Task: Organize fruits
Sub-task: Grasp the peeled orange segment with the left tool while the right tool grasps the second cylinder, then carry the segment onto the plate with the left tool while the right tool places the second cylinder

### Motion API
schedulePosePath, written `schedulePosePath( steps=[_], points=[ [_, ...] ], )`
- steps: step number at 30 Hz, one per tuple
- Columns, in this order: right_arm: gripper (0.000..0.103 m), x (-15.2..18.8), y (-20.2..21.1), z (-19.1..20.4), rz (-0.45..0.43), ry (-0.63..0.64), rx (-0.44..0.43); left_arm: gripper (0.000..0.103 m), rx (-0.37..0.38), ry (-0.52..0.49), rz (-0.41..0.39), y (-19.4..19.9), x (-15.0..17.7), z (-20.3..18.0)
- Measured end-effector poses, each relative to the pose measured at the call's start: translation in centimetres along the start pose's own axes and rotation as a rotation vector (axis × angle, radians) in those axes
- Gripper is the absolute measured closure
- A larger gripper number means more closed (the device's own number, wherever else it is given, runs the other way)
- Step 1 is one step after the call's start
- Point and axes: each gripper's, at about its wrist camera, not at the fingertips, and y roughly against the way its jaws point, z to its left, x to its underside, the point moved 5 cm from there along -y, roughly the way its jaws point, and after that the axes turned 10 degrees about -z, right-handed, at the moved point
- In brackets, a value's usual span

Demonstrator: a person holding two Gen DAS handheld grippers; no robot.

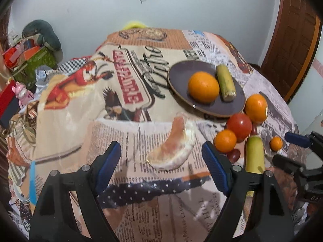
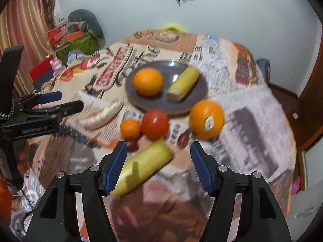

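A dark plate [image 1: 177, 74] [image 2: 177, 68] holds an orange [image 1: 203, 87] [image 2: 148, 81] and a piece of corn cob [image 1: 225, 82] [image 2: 183, 83]. In front of it lie a peeled pomelo segment [image 1: 173, 147] [image 2: 103, 114], a tomato [image 1: 239, 127] [image 2: 154, 124], a stickered orange [image 1: 256, 108] [image 2: 207, 119], small tangerines [image 1: 225, 140] [image 2: 130, 128], grapes [image 1: 234, 154] [image 2: 132, 145] and a yellow-green cob piece [image 1: 254, 154] [image 2: 143, 166]. My left gripper [image 1: 161, 157] is open, the pomelo segment just beyond its tips. My right gripper [image 2: 158, 161] is open over the near cob piece, whose end lies by the left pad.
The table wears a newspaper-print cloth [image 1: 129, 121] [image 2: 252, 109] that drops off at every side. Boxes and a cushion [image 1: 38, 46] [image 2: 80, 32] are piled at the back left. A wooden door [image 1: 292, 40] stands at the right. A tiny tangerine [image 1: 276, 143] lies near the right gripper.
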Motion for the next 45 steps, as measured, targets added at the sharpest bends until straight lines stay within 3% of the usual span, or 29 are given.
schedulePosePath(
  steps=[12, 18, 20, 21, 27, 35, 45],
  points=[
    [0.032, 2.8, -3.5, 1.8, 0.106, -0.061, -0.054, 0.028, 0.035, -0.039, 0.109, -4.8, 2.3, -0.7],
    [0.026, 3.1, -4.4, 2.0, 0.122, -0.075, -0.071, 0.028, 0.024, -0.082, 0.11, -6.2, 2.3, -1.2],
    [0.025, 3.2, -4.5, 2.0, 0.124, -0.08, -0.078, 0.032, 0.03, -0.064, 0.111, -6.5, 2.0, -1.3],
    [0.025, 3.2, -4.5, 2.0, 0.125, -0.08, -0.082, 0.042, 0.045, -0.054, 0.112, -6.5, 1.9, -1.4],
    [0.036, 3.6, -3.9, 1.7, 0.131, -0.049, -0.102, 0.047, 0.048, -0.047, 0.123, -5.3, 2.2, -1.6],
    [0.067, 5.3, -1.3, -0.6, 0.159, 0.006, -0.067, 0.047, 0.05, -0.072, 0.138, -1.8, 4.5, -2.5],
    [0.068, 5.6, -0.1, -2.9, 0.168, -0.026, -0.058, 0.046, 0.072, -0.08, 0.175, -0.6, 5.6, -4.1]
  ],
)
